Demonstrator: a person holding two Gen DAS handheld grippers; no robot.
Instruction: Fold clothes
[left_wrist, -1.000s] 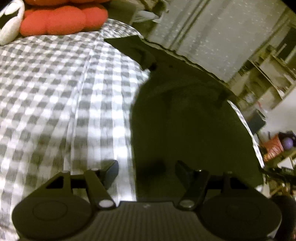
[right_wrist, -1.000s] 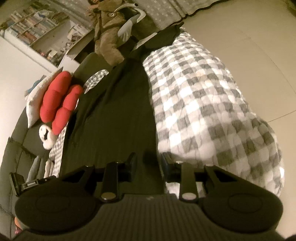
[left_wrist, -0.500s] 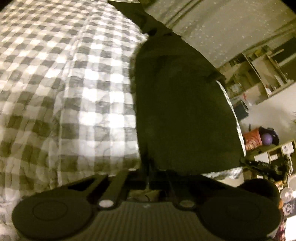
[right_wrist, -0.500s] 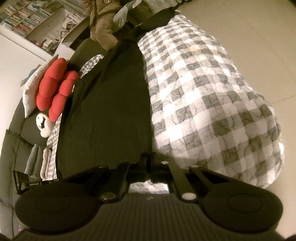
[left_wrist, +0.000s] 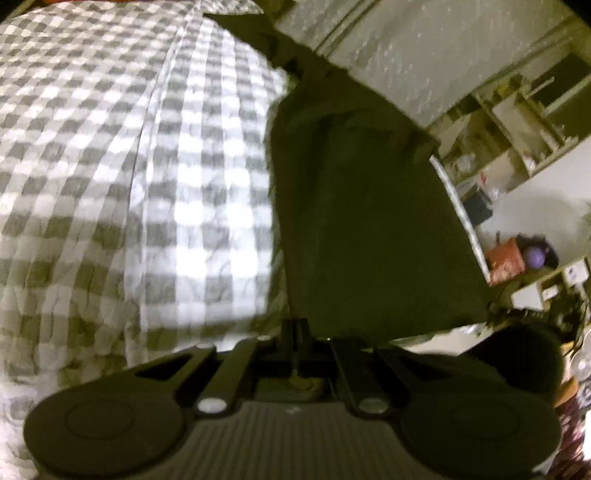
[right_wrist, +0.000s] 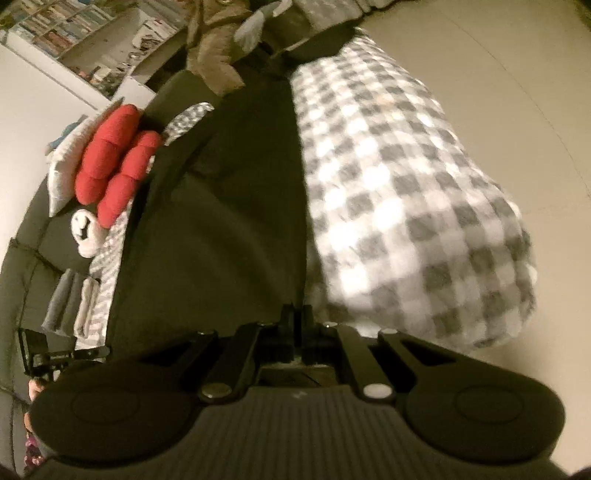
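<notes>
A dark olive garment (left_wrist: 362, 221) lies stretched along the grey-and-white checked quilt (left_wrist: 147, 184). My left gripper (left_wrist: 295, 326) is shut on the garment's near corner, which rises off the quilt. Seen from the right wrist, the same dark garment (right_wrist: 221, 229) runs away from me beside the checked quilt (right_wrist: 399, 192). My right gripper (right_wrist: 296, 314) is shut on its near edge, the fingers pressed together with cloth between them. The left gripper (right_wrist: 44, 354) shows small at the left edge of the right wrist view.
A red plush cushion (right_wrist: 114, 170) and a white soft toy (right_wrist: 86, 232) lie at the far side. Folded grey and white cloths (right_wrist: 74, 302) sit by the dark sofa. Shelves (left_wrist: 517, 122) stand against the wall. Pale floor (right_wrist: 517, 92) lies beyond the quilt's edge.
Both grippers went from open over the garment's near edge to shut on it. They have since lifted that edge off the quilt.
</notes>
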